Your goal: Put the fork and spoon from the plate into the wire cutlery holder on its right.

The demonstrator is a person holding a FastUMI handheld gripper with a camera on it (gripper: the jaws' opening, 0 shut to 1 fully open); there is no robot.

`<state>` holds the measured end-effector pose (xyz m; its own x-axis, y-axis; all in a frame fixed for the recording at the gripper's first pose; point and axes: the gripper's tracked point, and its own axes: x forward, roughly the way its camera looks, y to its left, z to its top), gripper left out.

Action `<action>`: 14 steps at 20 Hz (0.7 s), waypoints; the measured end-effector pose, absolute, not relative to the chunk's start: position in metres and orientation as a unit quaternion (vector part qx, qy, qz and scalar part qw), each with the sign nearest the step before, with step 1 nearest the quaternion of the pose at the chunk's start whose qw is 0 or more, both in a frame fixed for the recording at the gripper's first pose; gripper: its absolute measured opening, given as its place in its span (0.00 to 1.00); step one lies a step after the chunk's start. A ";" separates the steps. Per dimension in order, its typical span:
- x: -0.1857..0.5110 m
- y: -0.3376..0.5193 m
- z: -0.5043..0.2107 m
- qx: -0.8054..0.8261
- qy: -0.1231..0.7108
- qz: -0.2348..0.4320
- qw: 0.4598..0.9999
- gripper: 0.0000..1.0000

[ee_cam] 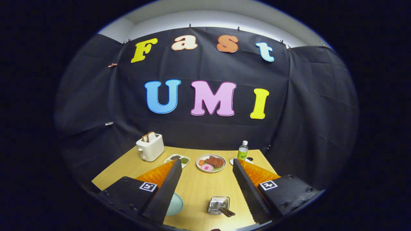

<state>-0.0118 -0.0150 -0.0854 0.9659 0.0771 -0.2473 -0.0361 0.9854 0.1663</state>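
My gripper (pixel 207 166) is open, its two fingers spread wide high above the wooden table (pixel 196 186), with nothing between them. Down between the fingers, near the table's front edge, stands the wire cutlery holder (pixel 218 204); two dark-handled utensils (pixel 225 211) lean out of it toward the front right. To its left a pale green plate (pixel 176 204) lies half hidden behind my left finger (pixel 167 189). No cutlery is visible on the part of the plate that shows.
At the back of the table stand a white toaster (pixel 150 148) with bread in it, a small two-part dish (pixel 178 159), a plate of food (pixel 211 163) and a green bottle (pixel 243 151) on a coaster. Black cloth walls surround the table.
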 end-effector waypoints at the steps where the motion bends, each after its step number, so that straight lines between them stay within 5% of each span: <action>1: -0.013 -0.014 -0.086 0.081 0.128 0.030 0.988 0.99; 14: -0.015 -0.012 -0.078 0.081 0.116 0.030 0.990 0.99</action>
